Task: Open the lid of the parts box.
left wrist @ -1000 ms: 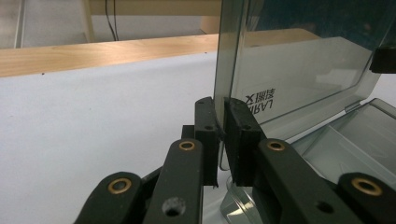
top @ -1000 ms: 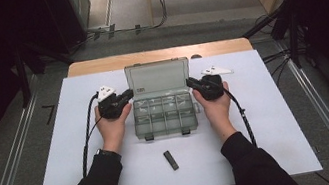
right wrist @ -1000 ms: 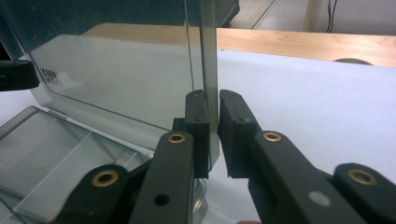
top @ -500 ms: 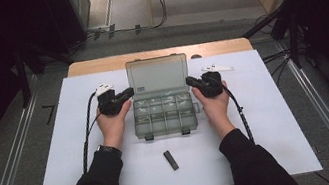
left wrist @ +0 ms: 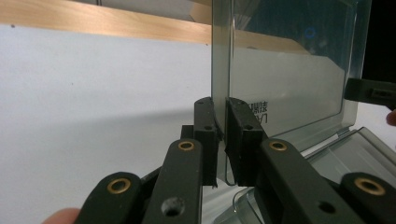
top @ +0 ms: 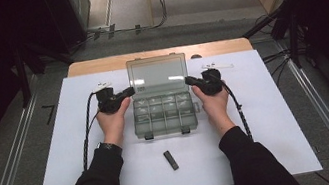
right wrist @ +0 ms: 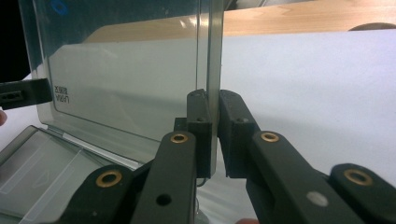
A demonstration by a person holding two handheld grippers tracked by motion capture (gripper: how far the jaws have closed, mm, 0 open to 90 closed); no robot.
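A clear grey compartment box lies mid-table on the white mat, its lid raised and standing open. My left gripper is shut on the lid's left side edge. In the left gripper view the pads pinch that thin lid edge. My right gripper is shut on the lid's right side edge, and in the right gripper view its gripper clamps the lid the same way. Each gripper view also catches the other gripper's tip across the lid. The tray's compartments look empty.
A small black stick-shaped object lies on the white mat in front of the box. The wooden tabletop shows behind the mat. Metal rails run along both sides of the table, and cables trail from both grippers.
The lid's far edge has shifted slightly toward the back of the table. Both hands stay about where they were, still gripping the lid's sides.
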